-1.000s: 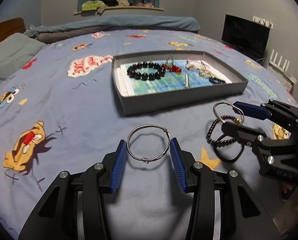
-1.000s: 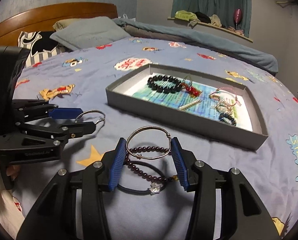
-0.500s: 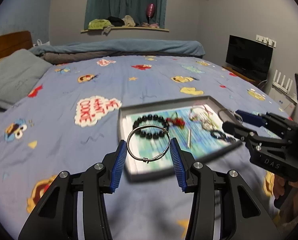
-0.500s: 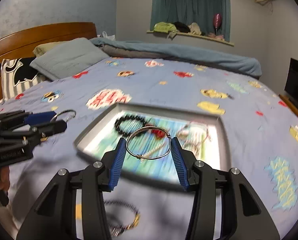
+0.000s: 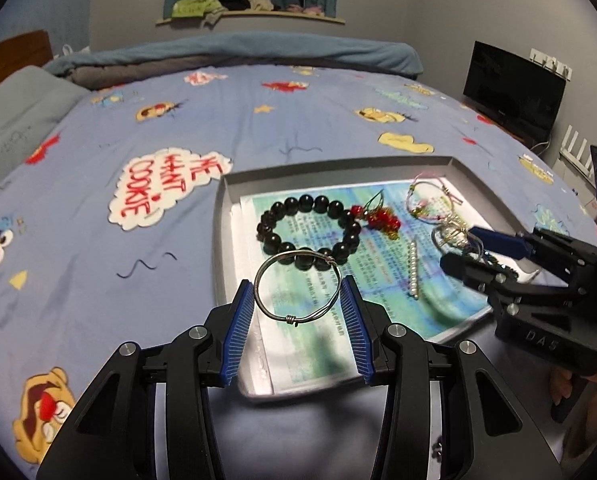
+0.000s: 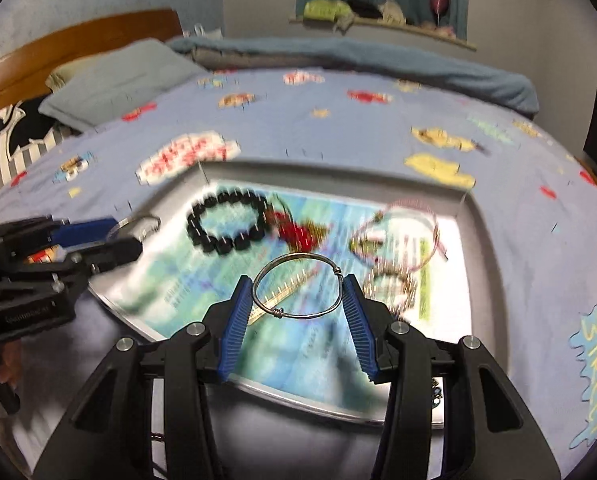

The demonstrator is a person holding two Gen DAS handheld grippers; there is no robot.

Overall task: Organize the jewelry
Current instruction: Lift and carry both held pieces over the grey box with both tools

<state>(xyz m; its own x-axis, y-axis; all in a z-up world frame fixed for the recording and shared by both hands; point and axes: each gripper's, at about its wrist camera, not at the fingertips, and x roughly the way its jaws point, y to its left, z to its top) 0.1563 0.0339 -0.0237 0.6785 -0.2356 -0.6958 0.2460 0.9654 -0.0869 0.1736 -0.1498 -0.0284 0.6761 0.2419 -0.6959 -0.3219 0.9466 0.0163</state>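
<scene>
Left tool (image 5: pixel 297 294) pinches a wire bangle (image 5: pixel 297 286) above the gray tray (image 5: pixel 220 240). Right tool (image 6: pixel 297 297) pinches a second wire bangle (image 6: pixel 297 285) over the same tray.

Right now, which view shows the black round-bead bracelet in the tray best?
Left wrist view: the black round-bead bracelet is sharp, individual beads countable, lying on the printed sheet in the grey tray. Right wrist view shows it whole but motion-blurred.

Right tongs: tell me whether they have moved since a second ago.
Yes. The right tongs, gripping a silver wire bangle, have moved forward from over the bedspread to above the grey tray.
</scene>
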